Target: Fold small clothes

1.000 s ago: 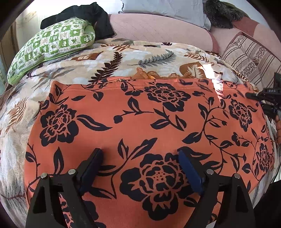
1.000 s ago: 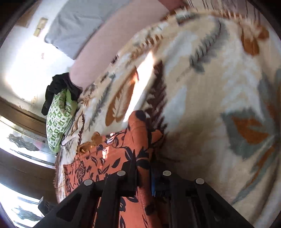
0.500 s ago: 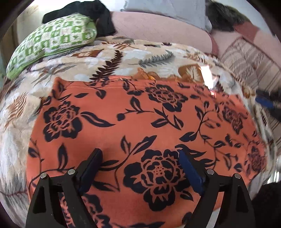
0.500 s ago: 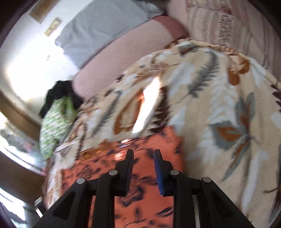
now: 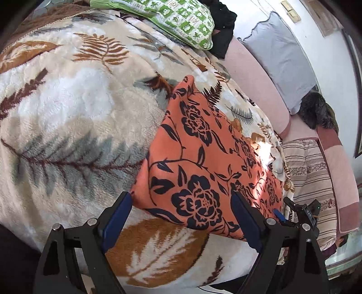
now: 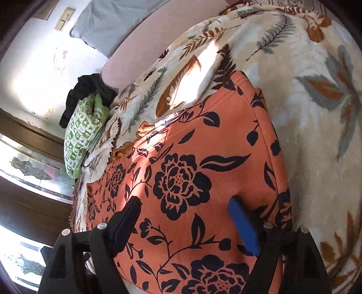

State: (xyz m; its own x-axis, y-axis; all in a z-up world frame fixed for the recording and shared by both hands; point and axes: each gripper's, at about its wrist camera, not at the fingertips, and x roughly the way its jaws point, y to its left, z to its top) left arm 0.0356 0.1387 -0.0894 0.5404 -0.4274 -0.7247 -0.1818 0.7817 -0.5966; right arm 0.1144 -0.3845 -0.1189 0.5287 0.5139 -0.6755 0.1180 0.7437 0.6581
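Left wrist view: left gripper [image 5: 181, 217] is hovering over the near edge of the bed with its fingers [image 5: 117, 217] spread wide and nothing pinched between them. Orange floral garment [image 5: 203, 158] is lying flat on the leaf-print blanket [image 5: 74, 108], running from the gap between the fingers away toward upper centre. Its near corner is sitting between the fingertips, but the pads are not pressing it. Right finger tip is overlapping the garment's edge in the picture; cannot tell if it is touching. Right gripper [image 5: 291, 217] is showing as a dark piece at the garment's far right edge, too small to read here. Green patterned pillow [image 5: 181, 20] and black cloth [image 5: 224, 29] are lying at the top, grey pillow [image 5: 280, 61] leaning against the white wall [image 5: 325, 52], striped cushion [image 5: 307, 181] sitting at right.

Right wrist view: right gripper [image 6: 185, 226] is pointing down over the garment [image 6: 192, 169], jaws opening, fingers [image 6: 243, 226] already well apart. Cloth is lying under and between them; pads are not clamping it. Blue pad tip is sitting on or just above the fabric, cannot tell which. Garment is spreading flat on the blanket [image 6: 305, 124], right edge folded, sun patch crossing its far end. Green pillow [image 6: 83, 133] and black cloth [image 6: 86, 92] are sitting well apart at left.
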